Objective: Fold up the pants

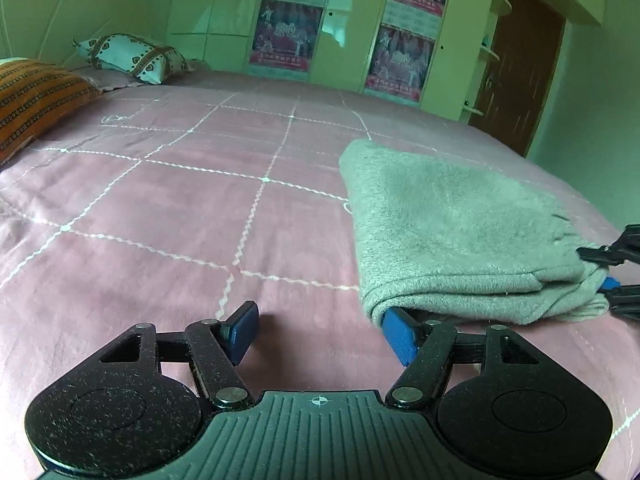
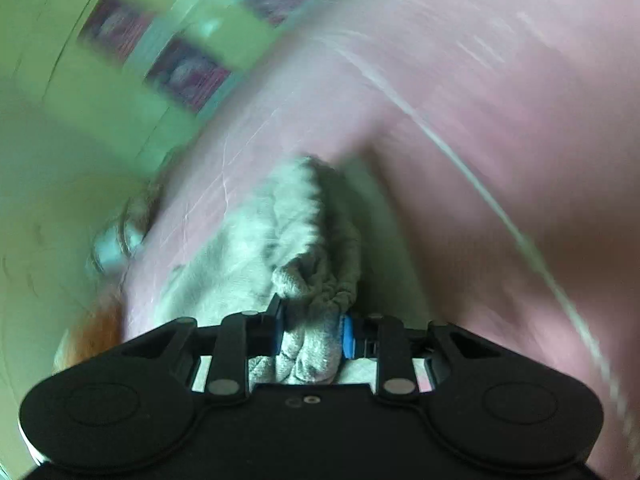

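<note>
Pink quilted bedspread (image 1: 180, 208), soft and matte with white zigzag stitching in a diamond grid, fills my left wrist view, with glossy pale wardrobe doors (image 1: 360, 32) carrying posters at the far side. At far left I see a striped orange woven cushion (image 1: 36, 96) and a white heart-print pillow (image 1: 132, 56).

On the right half of the bed lies the folded grey fleece pants (image 1: 452, 232), a fuzzy, thick, roughly rectangular bundle. Its long axis runs from the near right toward the far left, a rounded fold at the far end and a stitched hem along the near edge.

My left gripper (image 1: 324, 332) sits low at the near edge, its jaws standing apart. One blue rubber pad (image 1: 244, 330) is out on bare bedspread; the other is tucked just under the bundle's near left corner, pinching nothing.

My right gripper (image 2: 312, 334) is clenched on bunched grey fleece, the gathered cloth squeezed between both blue pads. That view is heavily blurred, so little else reads there. In the left view this gripper holds the bundle's near right corner.
</note>
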